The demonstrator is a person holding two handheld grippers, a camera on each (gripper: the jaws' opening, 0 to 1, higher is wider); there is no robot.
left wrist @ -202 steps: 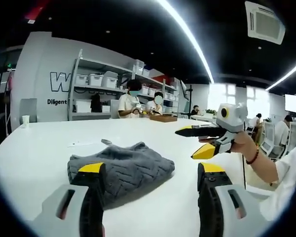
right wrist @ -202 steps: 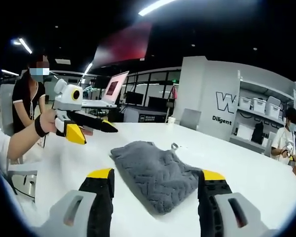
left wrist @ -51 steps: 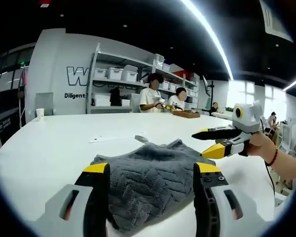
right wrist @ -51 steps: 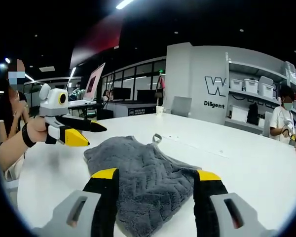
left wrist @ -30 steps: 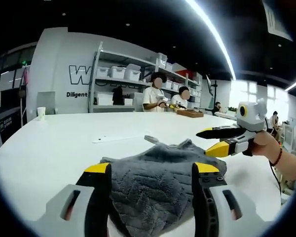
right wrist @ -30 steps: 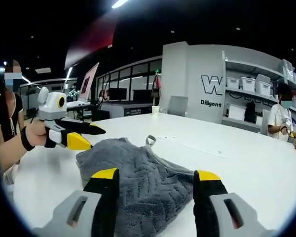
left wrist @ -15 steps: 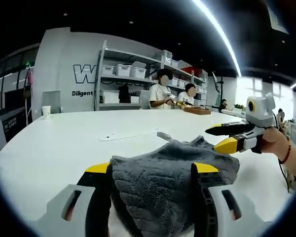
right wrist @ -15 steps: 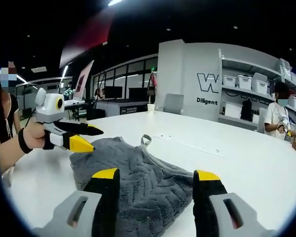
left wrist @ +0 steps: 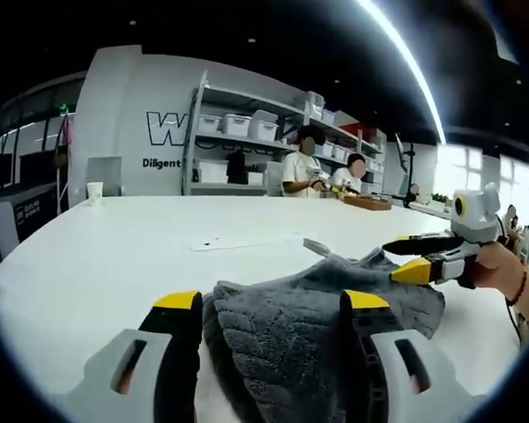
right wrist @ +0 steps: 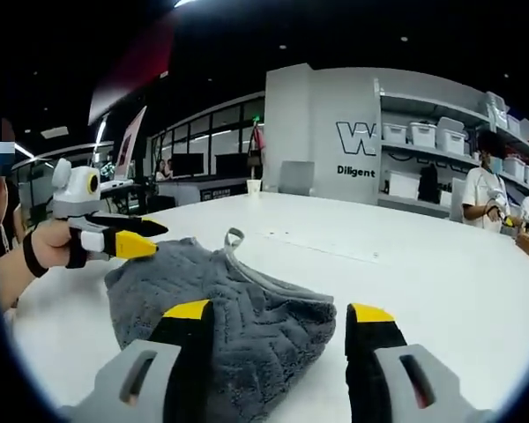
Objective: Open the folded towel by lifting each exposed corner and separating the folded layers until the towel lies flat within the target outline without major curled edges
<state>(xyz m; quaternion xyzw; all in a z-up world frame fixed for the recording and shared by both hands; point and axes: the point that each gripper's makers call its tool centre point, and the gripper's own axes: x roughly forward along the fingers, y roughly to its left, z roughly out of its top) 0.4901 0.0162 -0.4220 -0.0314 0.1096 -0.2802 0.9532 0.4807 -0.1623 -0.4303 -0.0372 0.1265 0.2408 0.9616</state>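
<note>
- Folded grey towel lying on white table, between the yellow-tipped jaws.
- Left gripper spread wide, gripping nothing.
- Right gripper likewise released, low at towel edge.

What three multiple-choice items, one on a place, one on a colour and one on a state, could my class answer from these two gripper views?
1. Where does the towel lie?
A. on the white table
B. on a shelf
C. on a chair

2. What colour is the towel?
A. red
B. grey
C. green

3. In what state is the towel?
A. spread flat
B. rolled into a tube
C. still folded and bunched

Answers:
1. A, it rests on the white tabletop in both views.
2. B, its ribbed fabric is dark grey.
3. C, layers overlap and a hanging loop sticks up at its far edge.
</note>
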